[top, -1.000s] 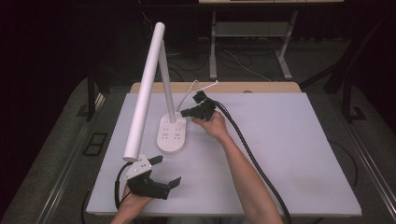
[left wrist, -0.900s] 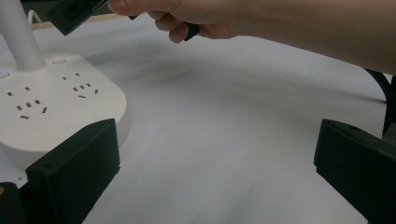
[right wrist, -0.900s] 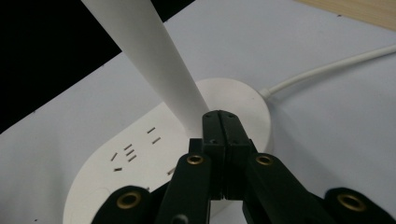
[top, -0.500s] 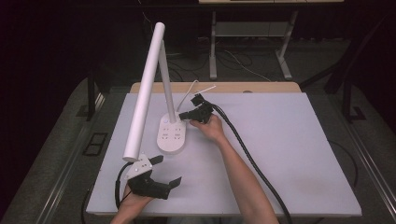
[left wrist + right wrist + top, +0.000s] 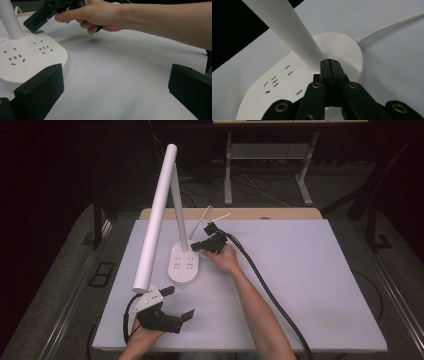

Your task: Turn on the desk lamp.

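Item: white desk lamp (image 5: 184, 265), socketed base left of centre frame on grey table (image 5: 310, 285). Right gripper (image 5: 329, 65), jaws pressed together, tips at stem foot. Left gripper (image 5: 170, 302), lower left, jaws spread, empty.

Dark room, bkgd mostly black. Grey floor (image 5: 65, 270) w/ cables (image 5: 260, 190) trailing behind the table (image 5: 320, 285) (white top, wood edge at the far side). Metal frame legs (image 5: 305, 180) stand further back. Floor outlet (image 5: 101, 274) at left.
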The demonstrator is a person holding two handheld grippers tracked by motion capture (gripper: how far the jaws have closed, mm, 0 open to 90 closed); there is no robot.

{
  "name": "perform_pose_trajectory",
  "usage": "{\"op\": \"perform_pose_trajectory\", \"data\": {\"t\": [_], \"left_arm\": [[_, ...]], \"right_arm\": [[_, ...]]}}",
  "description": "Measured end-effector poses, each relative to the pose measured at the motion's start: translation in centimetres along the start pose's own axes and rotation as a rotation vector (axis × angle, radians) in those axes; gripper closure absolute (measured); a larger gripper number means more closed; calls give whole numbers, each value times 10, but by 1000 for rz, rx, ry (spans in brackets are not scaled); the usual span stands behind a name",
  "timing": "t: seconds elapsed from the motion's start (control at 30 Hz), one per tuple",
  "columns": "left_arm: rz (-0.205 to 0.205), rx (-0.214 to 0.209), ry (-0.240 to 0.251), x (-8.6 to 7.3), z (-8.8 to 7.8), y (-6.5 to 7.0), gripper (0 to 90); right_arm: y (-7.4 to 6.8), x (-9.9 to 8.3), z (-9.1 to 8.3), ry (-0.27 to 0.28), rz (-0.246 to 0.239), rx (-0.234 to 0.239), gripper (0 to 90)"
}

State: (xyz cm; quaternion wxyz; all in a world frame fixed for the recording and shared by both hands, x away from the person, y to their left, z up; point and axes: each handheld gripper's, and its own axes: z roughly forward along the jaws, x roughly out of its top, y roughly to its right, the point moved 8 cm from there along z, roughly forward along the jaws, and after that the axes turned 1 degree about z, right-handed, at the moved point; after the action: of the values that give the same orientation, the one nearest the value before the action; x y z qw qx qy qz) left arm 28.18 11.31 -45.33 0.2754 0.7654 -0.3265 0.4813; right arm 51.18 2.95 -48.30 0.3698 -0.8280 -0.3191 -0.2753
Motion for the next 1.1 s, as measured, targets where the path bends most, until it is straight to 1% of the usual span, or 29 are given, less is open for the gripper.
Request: {"op": "perform_pose_trajectory", "data": {"t": [0.43,0.5,0.53,0.57,0.6,0.63,0.8,0.87,0.9,0.93,1.07,1.1], "left_arm": [[1,-2,-5,-1,1,0,0],[2,-3,-5,-1,1,0,0],[0,-4,-4,-1,1,0,0],[-1,-5,-4,-1,1,0,0],[-2,-4,-4,-1,1,0,0],[-2,-5,-4,-1,1,0,0],[-1,-3,-5,-1,1,-1,0],[1,-3,-5,-1,1,-1,0],[3,-5,-6,-1,1,0,0],[2,-4,-7,-1,2,0,0],[4,-5,-8,-1,2,1,0],[3,-5,-7,-1,3,1,0]], "right_arm": [[0,-1,0,-9,-15,-16,897],[-1,0,-1,-12,-29,-27,896],[-2,0,-2,-9,-42,-25,896],[-2,0,-2,-9,-42,-25,896],[-3,1,-3,-4,-47,-15,896],[-4,0,-4,-12,-53,-13,896],[-8,3,-17,-5,-76,1,896],[-11,3,-23,-13,-86,-9,896],[-11,3,-23,-13,-86,-9,896],[-13,3,-30,-6,-96,-10,896],[-15,1,-41,-13,-112,-12,896],[-17,2,-50,-7,-125,-18,896]]}}
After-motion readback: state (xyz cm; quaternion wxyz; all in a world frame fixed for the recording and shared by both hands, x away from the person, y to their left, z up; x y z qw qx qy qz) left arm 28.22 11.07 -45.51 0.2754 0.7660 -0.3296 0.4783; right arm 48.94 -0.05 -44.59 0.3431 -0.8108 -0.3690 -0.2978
